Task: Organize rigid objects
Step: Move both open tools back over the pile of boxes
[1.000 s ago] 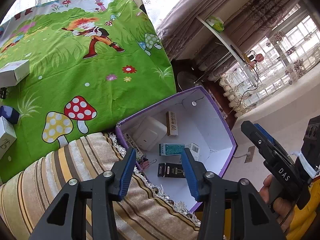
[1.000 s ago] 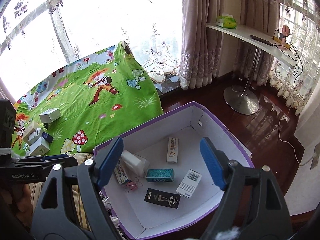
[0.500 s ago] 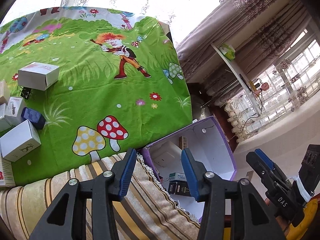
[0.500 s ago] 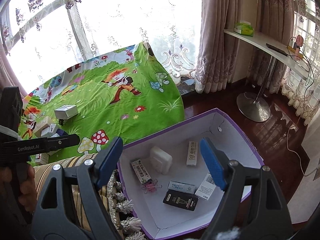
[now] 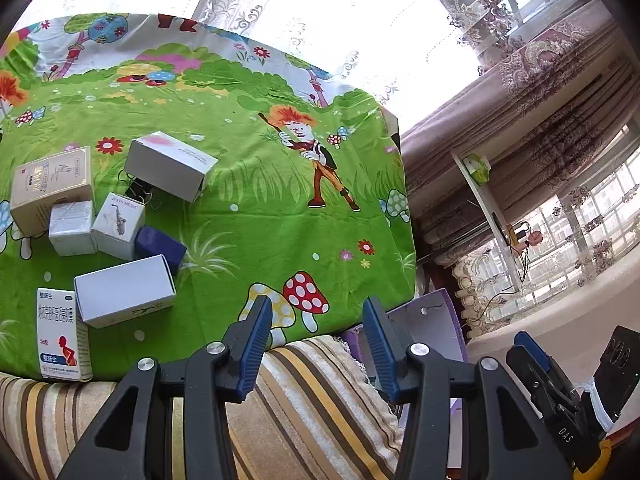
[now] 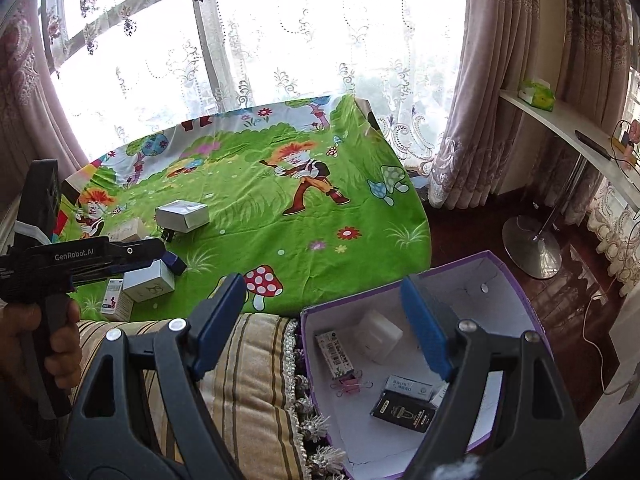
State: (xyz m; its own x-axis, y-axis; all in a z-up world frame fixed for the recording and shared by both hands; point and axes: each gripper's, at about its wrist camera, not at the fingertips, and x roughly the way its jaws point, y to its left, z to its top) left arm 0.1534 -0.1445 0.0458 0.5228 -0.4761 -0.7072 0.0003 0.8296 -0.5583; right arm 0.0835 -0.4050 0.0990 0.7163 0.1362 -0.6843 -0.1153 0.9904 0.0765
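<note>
Green cloth covers the tabletop, where small boxes sit in a bunch. Both the left hand-held gripper and the right hand-held gripper are released and hold nothing. The purple box has more small things inside.

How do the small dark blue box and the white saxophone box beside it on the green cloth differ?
The dark blue box is plain, with no print that I can see; the white saxophone box carries a saxophone drawing and lettering. The blue box looks smaller and lower, and the white one stands taller. The blue box lies nearer the left gripper. Both are small cartons resting against each other on the green cloth, outside the purple bin.
</note>
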